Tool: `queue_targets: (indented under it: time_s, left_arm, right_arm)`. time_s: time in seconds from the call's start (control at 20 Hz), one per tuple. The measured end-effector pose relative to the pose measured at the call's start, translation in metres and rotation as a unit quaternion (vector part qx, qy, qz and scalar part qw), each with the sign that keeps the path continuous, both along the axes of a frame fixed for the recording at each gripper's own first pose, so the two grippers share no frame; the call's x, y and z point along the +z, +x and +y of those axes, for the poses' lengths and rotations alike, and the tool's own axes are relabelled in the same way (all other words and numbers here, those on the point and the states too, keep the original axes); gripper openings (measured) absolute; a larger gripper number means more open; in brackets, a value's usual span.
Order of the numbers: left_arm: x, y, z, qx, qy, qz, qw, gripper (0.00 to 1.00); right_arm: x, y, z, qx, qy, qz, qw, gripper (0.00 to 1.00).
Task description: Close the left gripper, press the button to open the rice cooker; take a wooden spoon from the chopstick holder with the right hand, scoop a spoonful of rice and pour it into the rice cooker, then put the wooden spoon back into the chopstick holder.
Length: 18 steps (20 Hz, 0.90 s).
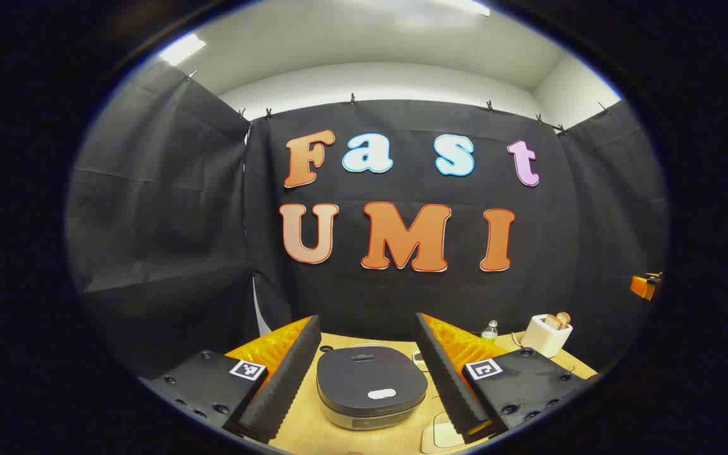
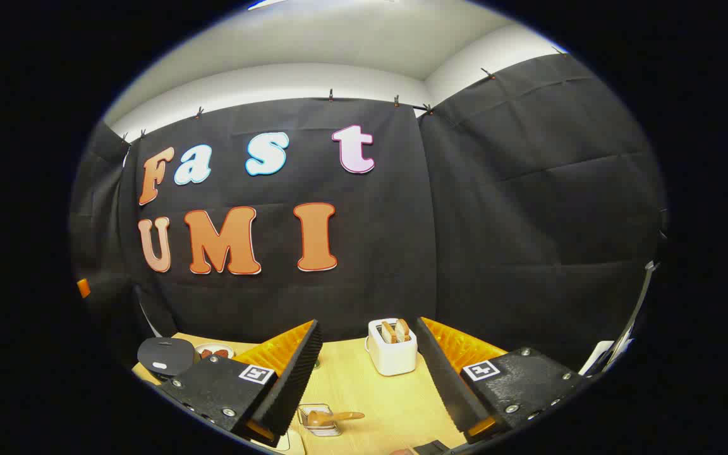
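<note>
None of the task looks done: the rice cooker [image 1: 371, 385] sits lid-down mid-bench between the wide-spread, empty fingers of the left gripper [image 1: 369, 373]. The right gripper [image 2: 370, 379] is equally wide and empty. Its view adds the wooden spoon [image 2: 332, 416] in the chopstick holder [image 2: 318, 419] near the bench's front edge.

Left gripper [image 1: 367, 373]: 2 long fingers [image 1: 285, 379] faced with black ribbed foam pads, backed by translucent orange plastic with a honeycomb texture. Each finger mounts on a black plate fastened with round screws and bearing 1 square black-and-white fiducial marker [image 1: 248, 370]. Right gripper [image 2: 367, 376]: same build, with black ribbed pads [image 2: 291, 379], orange honeycomb backing, screwed black plates and 1 square marker [image 2: 481, 370] per plate.
</note>
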<state>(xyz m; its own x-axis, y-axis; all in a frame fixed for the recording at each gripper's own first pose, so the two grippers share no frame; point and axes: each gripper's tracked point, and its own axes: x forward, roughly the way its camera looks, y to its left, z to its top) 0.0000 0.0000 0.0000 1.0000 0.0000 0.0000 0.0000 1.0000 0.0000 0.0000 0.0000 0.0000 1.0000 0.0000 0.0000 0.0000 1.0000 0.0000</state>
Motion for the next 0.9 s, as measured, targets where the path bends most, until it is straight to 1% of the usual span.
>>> queue_targets:
  time_s: [0.05, 0.3, 0.35, 0.4, 0.5, 0.55, 0.6, 0.7, 0.9]
  left_arm:
    - [0.0, -0.001, -0.001, -0.001, 0.0, 0.001, 1.0, 1.0]
    - [0.002, 0.003, -0.008, -0.01, -0.002, 0.004, 1.0, 1.0]
    - [0.004, 0.004, -0.009, -0.01, 0.0, 0.002, 1.0, 1.0]
    - [0.006, 0.005, -0.009, -0.01, 0.001, -0.002, 1.0, 1.0]
    - [0.011, 0.006, -0.008, -0.005, 0.001, -0.006, 1.0, 1.0]
    - [0.013, 0.005, -0.007, -0.001, 0.001, -0.008, 1.0, 1.0]
    - [0.014, 0.006, -0.008, -0.002, 0.001, -0.01, 1.0, 1.0]
    - [0.015, 0.006, -0.014, -0.009, -0.002, -0.008, 1.0, 1.0]
    - [0.016, 0.007, -0.009, -0.01, -0.005, -0.011, 1.0, 1.0]
  right_arm:
    - [0.0, -0.001, -0.001, -0.001, 0.0, 0.001, 1.0, 0.93]
    - [-0.001, -0.003, -0.004, -0.002, -0.005, 0.004, 1.0, 0.93]
    - [0.0, -0.002, -0.004, -0.004, -0.008, 0.002, 1.0, 0.88]
    - [0.0, -0.002, -0.006, -0.006, -0.011, 0.002, 1.0, 0.93]
    - [0.0, -0.002, -0.006, -0.005, -0.01, 0.005, 1.0, 0.93]
    - [0.001, -0.003, -0.005, -0.003, -0.007, 0.005, 1.0, 0.88]
    - [0.002, -0.003, -0.003, -0.001, -0.006, 0.003, 1.0, 0.93]
    - [0.002, -0.003, -0.003, 0.0, -0.009, 0.003, 1.0, 0.93]
    - [0.001, 0.0, -0.001, 0.001, -0.014, 0.002, 1.0, 0.93]
